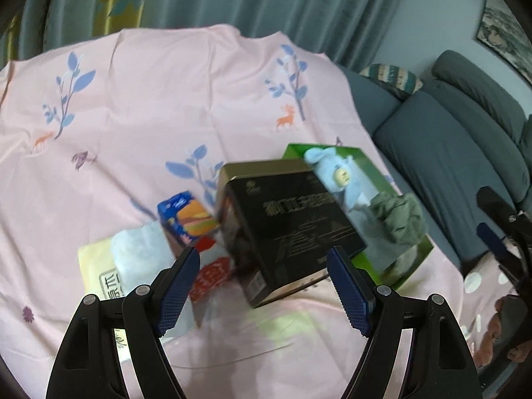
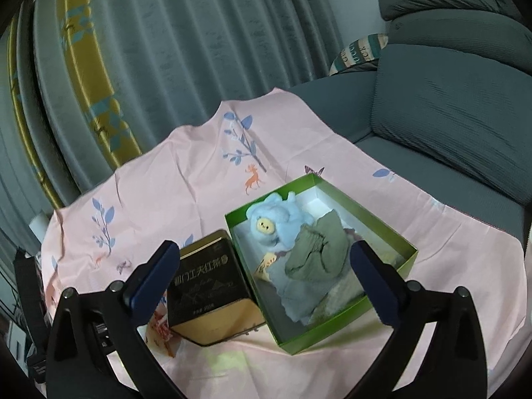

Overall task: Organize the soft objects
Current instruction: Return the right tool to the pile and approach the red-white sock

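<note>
Both grippers, left gripper (image 1: 264,286) and right gripper (image 2: 262,279), hover spread wide and empty above the pink cloth (image 1: 133,106). At left lie one pale blue towel (image 1: 139,252) and one blue snack box (image 1: 186,216); one black tin (image 2: 207,286) sits centre, long axis toward the cloth's near edge. At right, touching it, one green box (image 2: 404,249) holds one blue plush doll (image 2: 272,222), head toward the far edge, and one olive cloth (image 2: 316,252). Bare cloth stretches to the far edge.

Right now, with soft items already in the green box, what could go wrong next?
1. The pale blue folded towel lies wedged among hard packets; the open left gripper might grab the blue burger-print carton instead.
2. The black-and-gold tin touches the green cardboard box; reaching past could shove both.
</note>
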